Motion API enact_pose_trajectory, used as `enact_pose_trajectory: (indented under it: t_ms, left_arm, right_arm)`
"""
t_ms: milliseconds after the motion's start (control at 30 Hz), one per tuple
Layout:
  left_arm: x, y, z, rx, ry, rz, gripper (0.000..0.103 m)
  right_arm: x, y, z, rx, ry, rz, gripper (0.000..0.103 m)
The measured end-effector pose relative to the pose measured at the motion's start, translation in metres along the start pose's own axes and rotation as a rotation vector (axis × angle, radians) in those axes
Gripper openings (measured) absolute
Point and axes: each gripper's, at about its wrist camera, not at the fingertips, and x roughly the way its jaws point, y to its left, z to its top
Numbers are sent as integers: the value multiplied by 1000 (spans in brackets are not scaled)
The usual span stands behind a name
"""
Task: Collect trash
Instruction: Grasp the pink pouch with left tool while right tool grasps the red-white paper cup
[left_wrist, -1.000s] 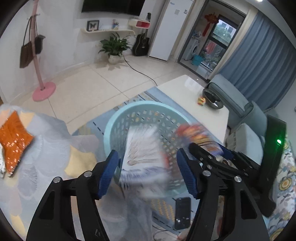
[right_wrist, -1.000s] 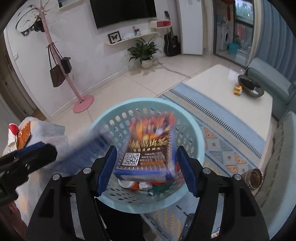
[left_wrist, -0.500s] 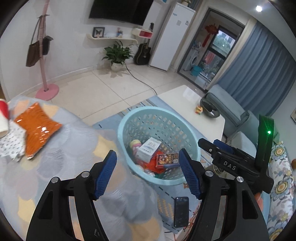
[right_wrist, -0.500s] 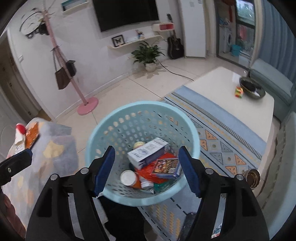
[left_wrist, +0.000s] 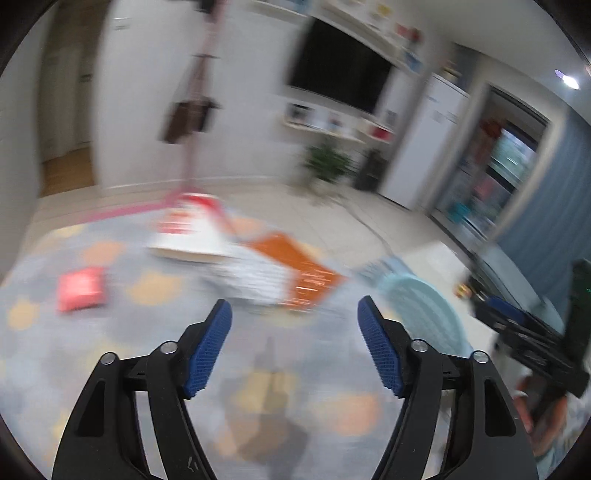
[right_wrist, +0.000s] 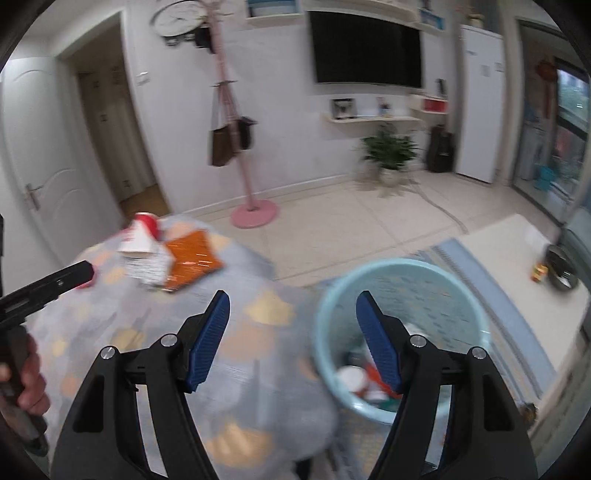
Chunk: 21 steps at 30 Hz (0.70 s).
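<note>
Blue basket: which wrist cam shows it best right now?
Right wrist. It shows the blue basket almost whole, with its rim and the trash inside, partly behind a finger of the right gripper. The left wrist view is motion-blurred and shows only one side.

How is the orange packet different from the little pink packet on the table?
The orange packet is bigger than the pink packet. The orange packet lies against other wrappers and a paper cup; the pink packet lies alone, apart from the pile. Both lie flat on the patterned tablecloth, not yet in the basket.

Light-blue basket (right_wrist: 402, 295), seemingly orange packet (right_wrist: 194, 258)
</note>
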Motion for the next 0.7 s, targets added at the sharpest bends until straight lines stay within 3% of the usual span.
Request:
enact_pose_trajectory:
  t_ms: [167, 267, 300, 400, 533, 700]
  left_arm:
    - [-7, 100, 10, -184, -34, 209, 75]
    - [0, 127, 17, -190, -35, 356, 75]
    - [4, 134, 20, -186, -30, 373, 75]
    - [21, 147, 25, -207, -4, 306, 75]
    - [41, 154, 24, -201, 25, 295, 75]
    - [51, 157, 9, -166, 45, 295, 75]
  right_arm:
    - [29, 52, 15, -26, 48, 132, 67]
    - [52, 88, 24, -70, 79, 173, 67]
    - [61, 103, 29, -93, 83, 173, 67]
    - [82, 134, 44, -118, 91, 214, 67]
    - [113, 172, 61, -148, 74, 153, 67]
    - [155, 194, 74, -102, 105, 207, 68]
